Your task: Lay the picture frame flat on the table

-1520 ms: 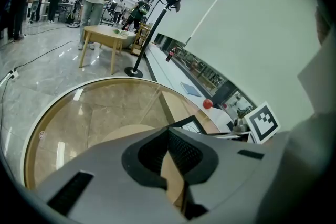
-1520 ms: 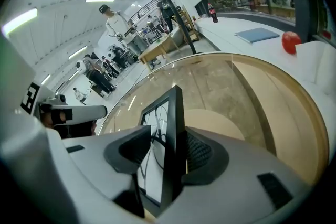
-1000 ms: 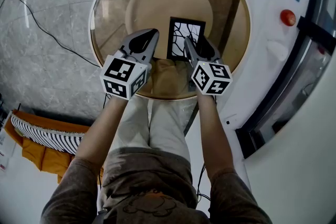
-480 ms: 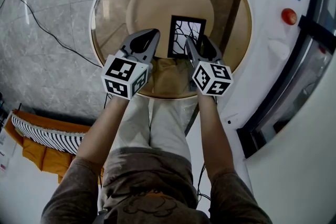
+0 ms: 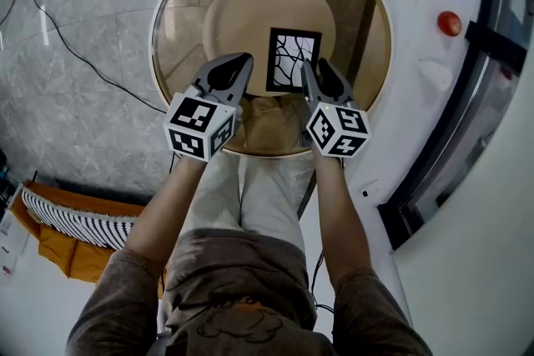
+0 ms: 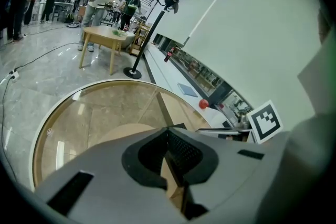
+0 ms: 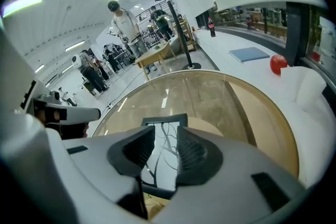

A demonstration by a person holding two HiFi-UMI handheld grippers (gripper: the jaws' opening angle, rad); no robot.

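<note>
Over the round glass table's (image 5: 178, 27) near side, right gripper (image 5: 314, 69) jaws stand apart, just been closing, nothing between them, tips just beside the picture frame (image 5: 293, 60) lying flat on the glass; left gripper (image 5: 241, 60) jaws together, empty.

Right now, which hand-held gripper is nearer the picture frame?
The right hand-held gripper: its tips are beside the picture frame; jaws just closing partway, nothing between them. The left hand-held gripper sits farther left.
</note>
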